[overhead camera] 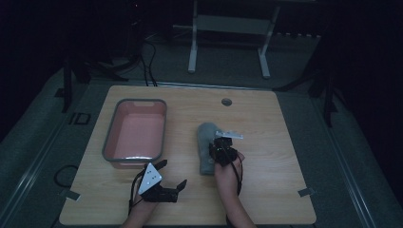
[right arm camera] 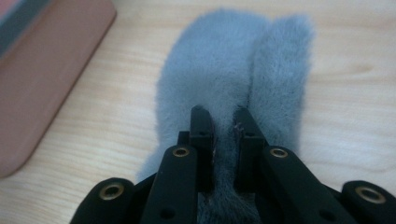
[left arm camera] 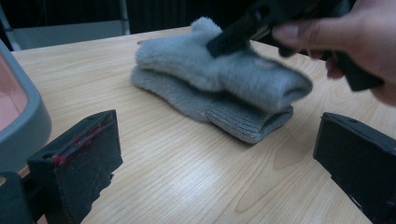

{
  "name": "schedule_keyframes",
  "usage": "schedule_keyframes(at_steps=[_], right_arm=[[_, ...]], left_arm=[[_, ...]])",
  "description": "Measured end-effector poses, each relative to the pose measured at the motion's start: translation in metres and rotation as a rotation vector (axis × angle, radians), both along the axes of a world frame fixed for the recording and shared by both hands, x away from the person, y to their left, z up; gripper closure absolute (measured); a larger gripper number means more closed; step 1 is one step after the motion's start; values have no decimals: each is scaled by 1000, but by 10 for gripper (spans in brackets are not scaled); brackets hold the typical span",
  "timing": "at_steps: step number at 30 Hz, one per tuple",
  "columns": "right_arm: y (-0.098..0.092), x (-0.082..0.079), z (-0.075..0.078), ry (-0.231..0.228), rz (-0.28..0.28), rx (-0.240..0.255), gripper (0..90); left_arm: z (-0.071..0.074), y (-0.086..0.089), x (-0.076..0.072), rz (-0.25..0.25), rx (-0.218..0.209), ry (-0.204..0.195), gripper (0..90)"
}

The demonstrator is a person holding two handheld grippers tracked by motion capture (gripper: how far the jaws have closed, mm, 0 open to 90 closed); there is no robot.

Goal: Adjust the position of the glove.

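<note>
I hold two grippers, one in each hand. My right gripper (overhead camera: pixel 223 142) is pinched tight on a grey mitten (overhead camera: pixel 207 137). In the right gripper view its two black jaws (right arm camera: pixel 219 121) squeeze a fold of the fluffy grey cloth between them, near the cuff end.

There are two mittens, and they lie one on top of the other. In the left gripper view I can see the top mitten (left arm camera: pixel 233 70) and the bottom mitten (left arm camera: pixel 196 100) under it, with its ribbed cuff (left arm camera: pixel 247 123) poking out at the near end. The pile sits near the middle of the wooden table (overhead camera: pixel 266 118), a little to the right of the tub.

There is one tub (overhead camera: pixel 135 130). It is pink inside with a grey rim, and it stands on the left part of the table, apart from the mittens. I see nothing in it.

My left gripper (overhead camera: pixel 171 178) rests on the table just in front of the tub. Its two jaws are wide apart and hold nothing. They point toward the mittens but do not touch them.

I count one small round hole (overhead camera: pixel 226 101) in the table near the far edge. Behind the table stands one white frame (overhead camera: pixel 228 42) with two legs.
</note>
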State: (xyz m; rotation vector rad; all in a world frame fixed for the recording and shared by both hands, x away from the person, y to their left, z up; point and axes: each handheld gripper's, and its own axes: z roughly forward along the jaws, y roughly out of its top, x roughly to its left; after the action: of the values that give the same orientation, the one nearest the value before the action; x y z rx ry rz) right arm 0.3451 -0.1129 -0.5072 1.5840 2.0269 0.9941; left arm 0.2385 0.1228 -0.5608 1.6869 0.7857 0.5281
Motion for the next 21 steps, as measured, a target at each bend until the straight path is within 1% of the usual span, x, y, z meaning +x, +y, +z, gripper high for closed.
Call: schedule_keyframes(at_steps=[2, 5, 8, 10, 12, 14, 16, 17, 18, 19, 20, 21], right_arm=[[3, 0, -6, 3, 4, -18, 808], [4, 1, -12, 9, 13, -21, 779], [3, 3, -19, 18, 13, -10, 744], [2, 3, -20, 22, 21, 5, 717], [0, 3, -18, 28, 30, 18, 688], [-4, 3, -14, 31, 33, 52, 652], [-8, 2, -7, 10, 38, 57, 596], [-10, 1, -3, 7, 43, 64, 561], [-14, 0, 2, -19, 60, 68, 515], [-16, 0, 5, -33, 79, 59, 493], [-17, 1, 9, -29, 101, 52, 468], [-19, 2, 11, -23, 125, 51, 447]], left_arm=[[0, -1, 0, -2, 3, -2, 13], [0, -2, 0, -5, 3, -1, 13], [-1, -2, 1, -5, -7, 3, 12], [-1, -2, 1, -3, -10, 8, 13], [-1, -1, 1, -4, -15, 9, 12], [-1, -1, 1, -2, -21, 9, 12], [-1, -1, 1, -2, -20, 6, 13], [-1, -1, 1, -2, -20, 6, 12], [0, -1, 1, -9, -28, 5, 12], [0, -1, 1, -14, -41, 1, 12], [1, -1, 1, -11, -49, 0, 13], [1, -1, 1, -8, -47, 5, 13]])
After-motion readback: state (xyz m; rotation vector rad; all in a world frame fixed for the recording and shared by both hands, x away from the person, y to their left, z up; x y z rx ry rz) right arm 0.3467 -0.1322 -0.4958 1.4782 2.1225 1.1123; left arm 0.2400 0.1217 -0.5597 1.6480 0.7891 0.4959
